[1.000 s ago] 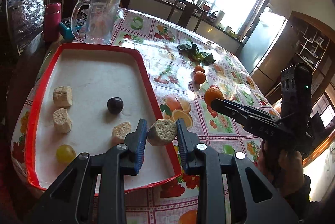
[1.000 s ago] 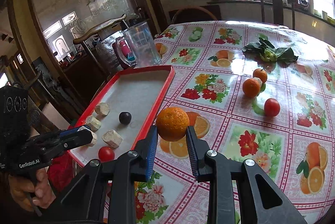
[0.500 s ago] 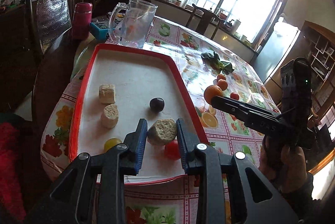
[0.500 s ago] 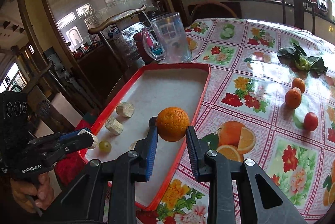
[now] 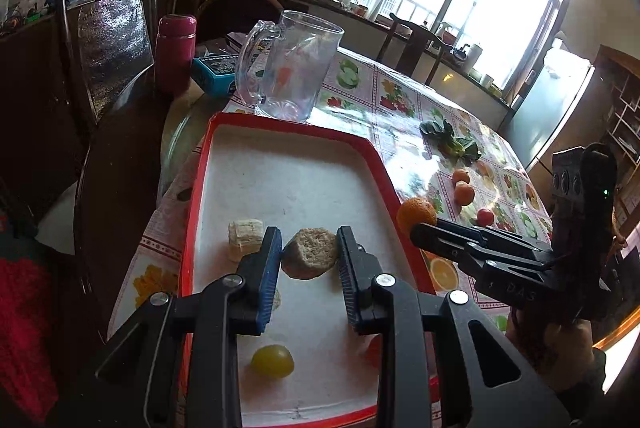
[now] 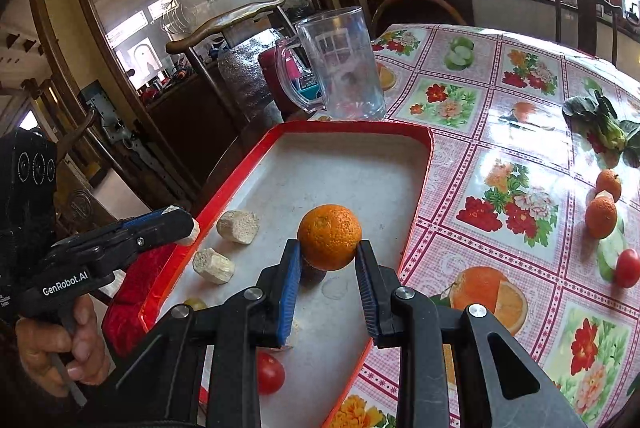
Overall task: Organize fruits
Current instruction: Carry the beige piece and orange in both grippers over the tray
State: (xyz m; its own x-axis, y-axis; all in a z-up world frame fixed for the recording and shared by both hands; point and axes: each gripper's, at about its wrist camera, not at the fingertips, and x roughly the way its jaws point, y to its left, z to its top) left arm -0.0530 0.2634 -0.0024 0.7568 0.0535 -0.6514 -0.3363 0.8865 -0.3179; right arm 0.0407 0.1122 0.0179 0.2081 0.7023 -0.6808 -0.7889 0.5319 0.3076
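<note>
My left gripper is shut on a beige sugarcane chunk and holds it above the red-rimmed tray. My right gripper is shut on an orange and holds it over the tray. In the tray lie two more beige chunks, a yellow grape, a red tomato and a dark fruit, mostly hidden under the orange. Two small oranges and a tomato lie on the tablecloth to the right.
A clear glass jug stands behind the tray's far edge, with a pink flask and a blue box beside it. Green leaves lie far right. A chair stands left of the table.
Both grippers have moved left over the tray with their loads: the orange now hangs above the tray's middle, and the left gripper's chunk sits further in over the tray.
</note>
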